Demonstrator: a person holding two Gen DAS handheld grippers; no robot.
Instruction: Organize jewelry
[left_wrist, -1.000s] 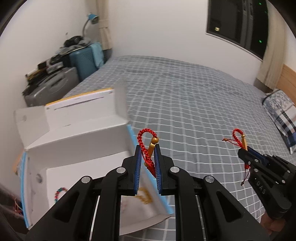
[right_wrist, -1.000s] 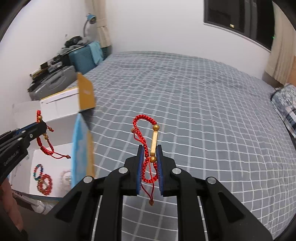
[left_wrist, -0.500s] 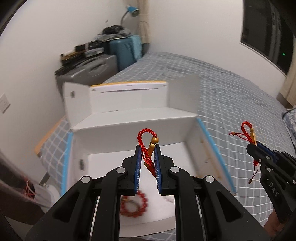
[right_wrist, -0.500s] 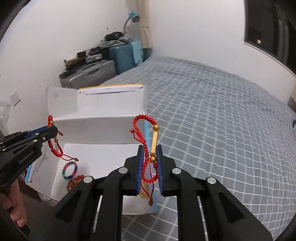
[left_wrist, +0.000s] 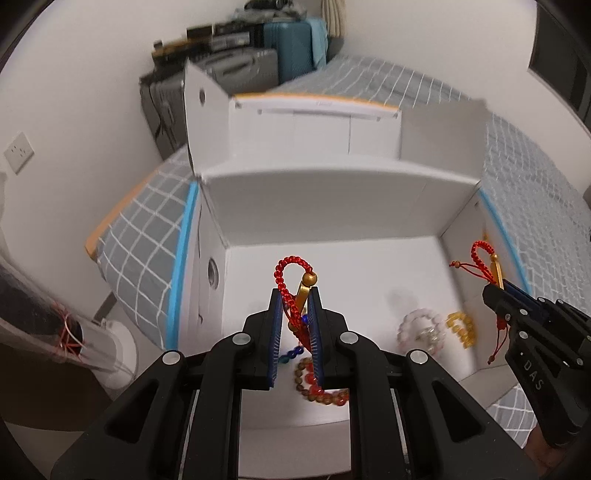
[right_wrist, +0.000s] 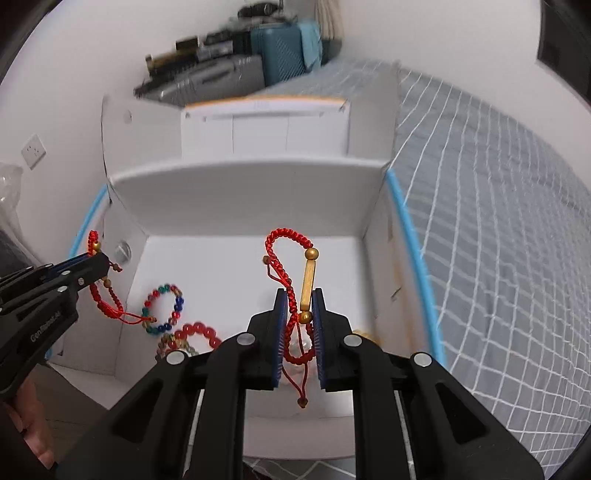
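Observation:
My left gripper (left_wrist: 295, 293) is shut on a red braided bracelet with a gold bar (left_wrist: 309, 277) and hangs over the open white box (left_wrist: 332, 206). My right gripper (right_wrist: 299, 293) is shut on a matching red bracelet (right_wrist: 308, 280), also above the box (right_wrist: 243, 199). Each wrist view shows the other gripper too: the right gripper (left_wrist: 496, 286) by the box's right wall, the left gripper (right_wrist: 98, 256) by its left wall. On the box floor lie a red bead bracelet (left_wrist: 321, 393), a pale pink one (left_wrist: 421, 330), a yellow one (left_wrist: 460, 326) and a multicoloured one (right_wrist: 164, 308).
The box sits at a corner of a bed with a grey checked cover (right_wrist: 498, 221). Its flaps stand up at the back and sides. Suitcases (left_wrist: 295, 40) are stacked against the far wall. A wall socket (left_wrist: 18, 152) is at the left. A hand (right_wrist: 33, 443) holds the left gripper.
Both grippers have swung left from over the bed to above the open box and tilted down, so the box floor and its bracelets now show. Both still hold their red bracelets.

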